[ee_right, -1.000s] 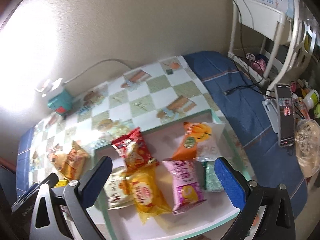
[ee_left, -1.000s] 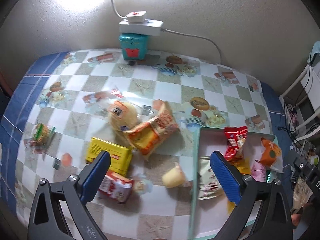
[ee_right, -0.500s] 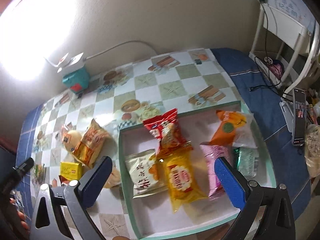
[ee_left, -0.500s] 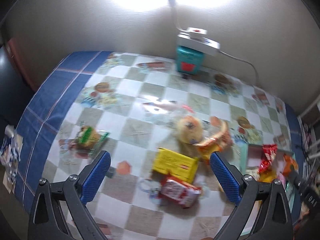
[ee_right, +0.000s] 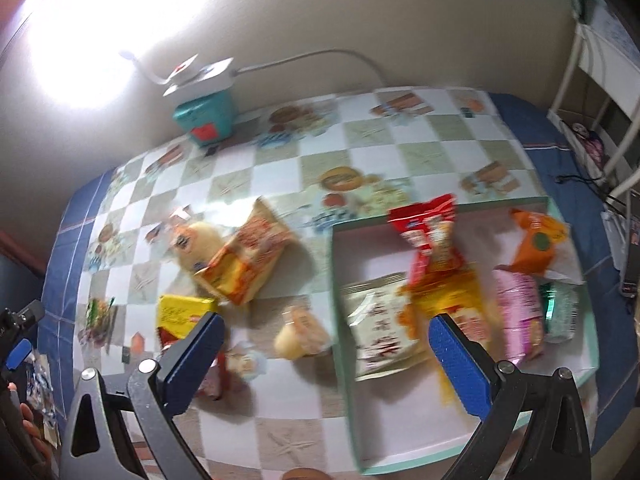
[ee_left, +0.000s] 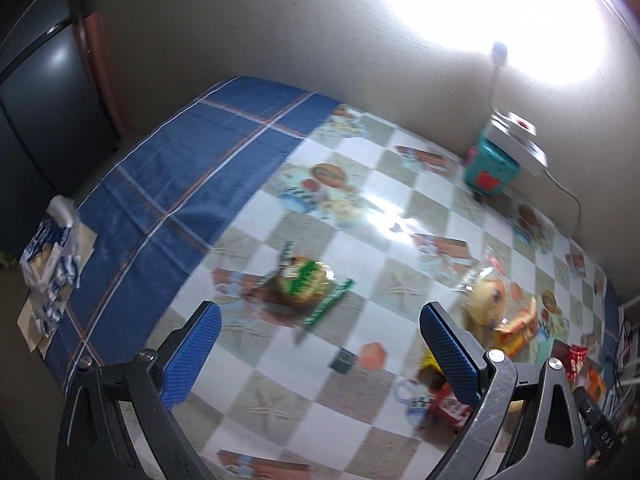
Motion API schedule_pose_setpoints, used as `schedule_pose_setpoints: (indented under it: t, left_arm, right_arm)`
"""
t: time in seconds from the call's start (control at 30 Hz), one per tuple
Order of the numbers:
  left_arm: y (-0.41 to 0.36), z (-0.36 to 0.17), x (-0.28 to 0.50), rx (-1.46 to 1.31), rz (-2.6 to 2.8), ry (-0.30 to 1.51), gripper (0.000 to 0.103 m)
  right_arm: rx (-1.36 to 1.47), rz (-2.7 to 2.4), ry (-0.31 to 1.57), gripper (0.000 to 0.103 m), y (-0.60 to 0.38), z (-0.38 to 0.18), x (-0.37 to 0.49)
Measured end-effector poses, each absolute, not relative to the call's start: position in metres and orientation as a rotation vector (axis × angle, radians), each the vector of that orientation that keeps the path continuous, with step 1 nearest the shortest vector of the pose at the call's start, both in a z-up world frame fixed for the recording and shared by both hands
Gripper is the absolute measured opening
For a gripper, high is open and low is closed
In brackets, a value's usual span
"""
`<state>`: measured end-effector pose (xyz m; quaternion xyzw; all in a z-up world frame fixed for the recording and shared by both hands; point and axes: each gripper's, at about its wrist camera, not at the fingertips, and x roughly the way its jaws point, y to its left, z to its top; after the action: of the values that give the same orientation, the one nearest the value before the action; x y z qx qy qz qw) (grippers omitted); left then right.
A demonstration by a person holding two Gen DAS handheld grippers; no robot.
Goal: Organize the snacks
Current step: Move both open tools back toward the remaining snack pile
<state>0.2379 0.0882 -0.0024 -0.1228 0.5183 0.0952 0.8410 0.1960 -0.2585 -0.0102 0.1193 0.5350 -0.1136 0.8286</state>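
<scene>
Partly completed sorting of snacks into a shallow tray. The green-rimmed tray [ee_right: 568, 386] lies at the right end of the checkered surface [ee_right: 400, 148] and already holds six packets: a red packet [ee_right: 434, 236] propped against the far rim, an orange packet [ee_right: 538, 246], a pink packet [ee_right: 518, 312], a green-and-white packet [ee_right: 560, 312] near the right wall, a yellow packet [ee_right: 456, 300] and a pale packet [ee_right: 378, 324] toward the left wall. Several of these overlap, and the near part of the tray floor is bare.

Six items remain outside the tray: an orange bag [ee_right: 250, 254] leaning on a round bun in clear wrap [ee_right: 194, 242], a yellow box [ee_right: 180, 314], a small pale bun [ee_right: 302, 334] just beside the tray's left wall, a red wrapper [ee_left: 450, 404] partly hidden behind the gripper fingers in both views, and a green-labelled snack [ee_left: 306, 282] lying well apart from the rest, toward the blue border of the cloth.

The left gripper [ee_left: 320, 354] has its jaws spread wide and empty; the green-labelled snack sits framed between its fingers but farther off and untouched. The right gripper [ee_right: 330, 364] is likewise spread wide and holds nothing, poised above the tray's left edge with the pale bun in its span. Both views are motion-blurred.

Judged from this layout, the task stands about half done, with the isolated green-labelled snack the likely next pick for the left gripper.
</scene>
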Motion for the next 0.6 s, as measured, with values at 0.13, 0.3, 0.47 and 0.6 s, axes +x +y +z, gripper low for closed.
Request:
schedule_pose_setpoints:
  t: [0.13,0.3,0.47,0.6]
  left_arm:
    - [0.118,-0.011,0.233,-0.298,0.258,1.11,0.1]
    - [0.137,-0.023,0.228,-0.322,0.307,1.14,0.1]
    - [0.132,-0.043,0.232,-0.306,0.314,1.192,0.099]
    - [0.118,-0.077,0.239,-0.27,0.303,1.293,0.1]
  right_arm:
    - [0.224,-0.182,1.169,0.103,-0.229,-0.023,0.203]
    - [0.173,-0.127,1.212,0.103,-0.199,-0.038,0.21]
    - [0.135,-0.074,1.267,0.103,-0.175,-0.058,0.214]
    - [0.117,-0.062,1.316,0.103,-0.166,-0.077,0.215]
